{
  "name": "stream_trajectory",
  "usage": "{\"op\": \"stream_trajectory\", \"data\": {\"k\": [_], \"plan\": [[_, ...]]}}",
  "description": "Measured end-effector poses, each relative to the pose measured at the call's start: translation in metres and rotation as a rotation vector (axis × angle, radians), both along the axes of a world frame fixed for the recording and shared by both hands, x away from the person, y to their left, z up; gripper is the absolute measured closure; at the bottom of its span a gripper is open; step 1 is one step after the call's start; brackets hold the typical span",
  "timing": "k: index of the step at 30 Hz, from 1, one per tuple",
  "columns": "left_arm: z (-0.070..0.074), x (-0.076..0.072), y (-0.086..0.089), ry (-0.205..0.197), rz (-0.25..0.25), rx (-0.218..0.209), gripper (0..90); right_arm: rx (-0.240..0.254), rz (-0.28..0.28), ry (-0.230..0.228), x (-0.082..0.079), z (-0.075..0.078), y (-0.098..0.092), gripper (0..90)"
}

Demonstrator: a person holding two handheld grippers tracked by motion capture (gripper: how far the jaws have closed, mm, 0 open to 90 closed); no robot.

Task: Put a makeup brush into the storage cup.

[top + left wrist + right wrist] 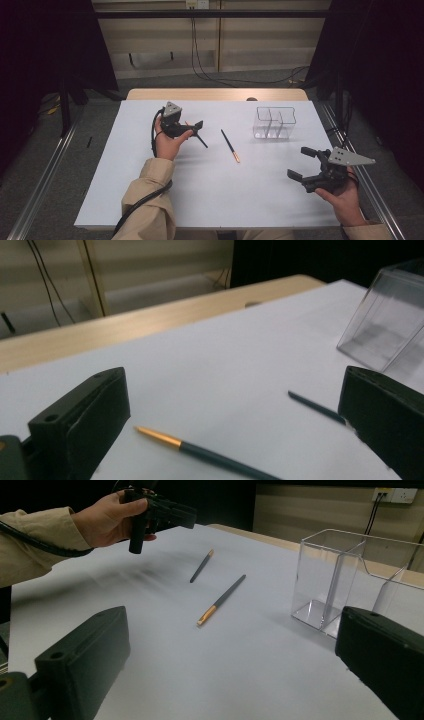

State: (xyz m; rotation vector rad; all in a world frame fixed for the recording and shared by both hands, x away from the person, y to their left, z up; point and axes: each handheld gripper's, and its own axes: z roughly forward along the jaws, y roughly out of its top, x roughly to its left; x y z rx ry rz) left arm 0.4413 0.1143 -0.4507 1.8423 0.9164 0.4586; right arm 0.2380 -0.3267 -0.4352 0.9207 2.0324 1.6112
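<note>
Right gripper [304, 162] fingers apart, unmarked pens [230, 145]

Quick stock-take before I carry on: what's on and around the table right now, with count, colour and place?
Pens: 2, dark with gold tips. One lies mid-table; the other lies under the left gripper.
Organiser: 1, clear plastic with dividers, upright at the far right of the sheet, nothing visible inside.
Sheet: 1, white, covering most of the table.
Table: 1, light wood, edge showing beyond the sheet.
Wall cables: black, hanging behind the table.
Left gripper: 1, black, open, hovering over the left pen, held in the left hand.
Right gripper: 1, black, open, near the right edge, held in the right hand.
</note>
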Motion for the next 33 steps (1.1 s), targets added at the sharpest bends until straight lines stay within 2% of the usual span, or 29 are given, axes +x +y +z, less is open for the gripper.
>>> {"op": "stream_trajectory", "data": {"k": [4, 6, 8, 10, 13, 15, 18, 19, 20, 27, 30, 33], "plan": [[0.001, 0.003, -0.003, 0.05, 0.009, 0.039, 0.1, 0.001, 0.002, 0.001, 0.0, 0.0, 0.0, 0.6], [0.002, 0.004, -0.006, 0.075, 0.033, 0.055, 0.1, 0.001, 0.0, 0.001, 0.0, 0.0, 0.0, 0.6], [0.002, 0.006, -0.007, 0.108, 0.037, 0.095, 0.1, 0.004, 0.0, 0.003, 0.0, 0.0, 0.0, 0.6], [0.002, 0.009, -0.01, 0.134, 0.053, 0.118, 0.1, 0.004, 0.0, 0.002, 0.0, 0.0, 0.0, 0.6], [0.002, 0.012, -0.014, 0.198, 0.073, 0.136, 0.1, 0.0, 0.003, 0.004, 0.0, 0.0, 0.0, 0.6], [0.002, 0.015, -0.016, 0.244, 0.09, 0.164, 0.1, 0.0, 0.003, 0.008, 0.0, 0.0, 0.0, 0.6], [0.002, 0.018, -0.019, 0.291, 0.098, 0.206, 0.1, -0.004, 0.003, 0.011, 0.0, -0.001, 0.0, 0.6], [0.002, 0.018, -0.019, 0.291, 0.098, 0.206, 0.1, -0.004, 0.003, 0.009, 0.0, -0.001, 0.0, 0.6], [0.003, 0.02, -0.021, 0.322, 0.109, 0.208, 0.1, -0.003, 0.003, 0.011, 0.0, -0.001, 0.0, 0.6], [0.002, 0.023, -0.029, 0.397, 0.135, 0.251, 0.1, -0.002, 0.001, 0.01, 0.0, -0.001, 0.0, 0.6], [0.001, 0.024, -0.032, 0.429, 0.143, 0.286, 0.2, -0.002, 0.001, 0.01, 0.0, -0.001, 0.0, 0.6], [-0.001, 0.024, -0.034, 0.448, 0.144, 0.292, 2.8, 0.0, 0.002, 0.009, 0.0, -0.001, 0.0, 0.6]]}}
